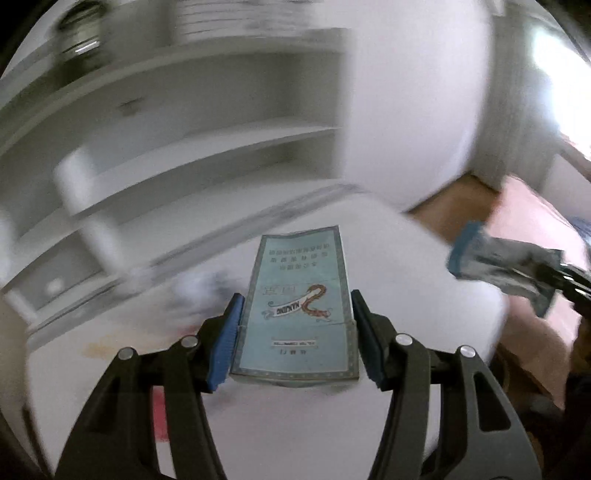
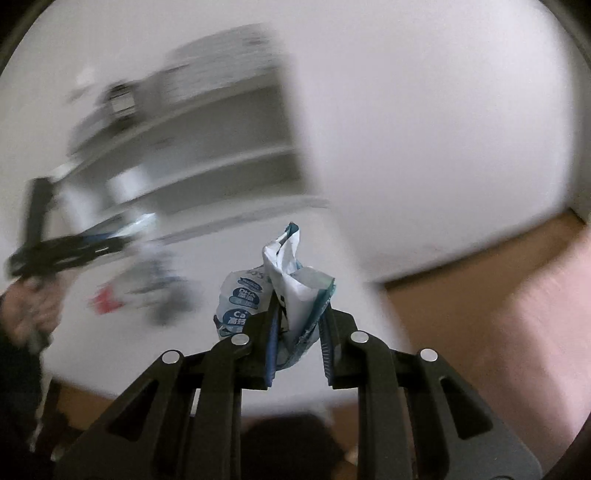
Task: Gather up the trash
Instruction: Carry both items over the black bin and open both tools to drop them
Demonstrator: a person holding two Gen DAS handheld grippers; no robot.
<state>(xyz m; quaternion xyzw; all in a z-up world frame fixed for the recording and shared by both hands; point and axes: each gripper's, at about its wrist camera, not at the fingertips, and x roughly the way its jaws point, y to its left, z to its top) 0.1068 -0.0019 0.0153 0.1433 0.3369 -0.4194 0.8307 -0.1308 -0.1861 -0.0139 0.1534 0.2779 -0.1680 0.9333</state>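
My left gripper [image 1: 296, 301] is shut on a flat pale-blue cigarette pack [image 1: 299, 299] with a red dragon print, held above the white table [image 1: 280, 424]. My right gripper [image 2: 300, 308] is shut on a crumpled white and blue milk carton [image 2: 291, 280]. In the left wrist view that carton [image 1: 502, 269] shows blurred at the right, in the right gripper's dark tips. The right wrist view shows the left gripper [image 2: 70, 249] at the left edge, held by a hand [image 2: 29, 310], its pack only a blur. More blurred litter [image 2: 140, 291], red, white and dark, lies on the table.
A white shelf unit [image 1: 207, 155] stands behind the table, with a dark jar [image 1: 79, 33] on an upper shelf. A white wall panel [image 2: 424, 147] is on the right. Brown floor [image 2: 480, 266] shows beyond the table's right edge. Both views are motion-blurred.
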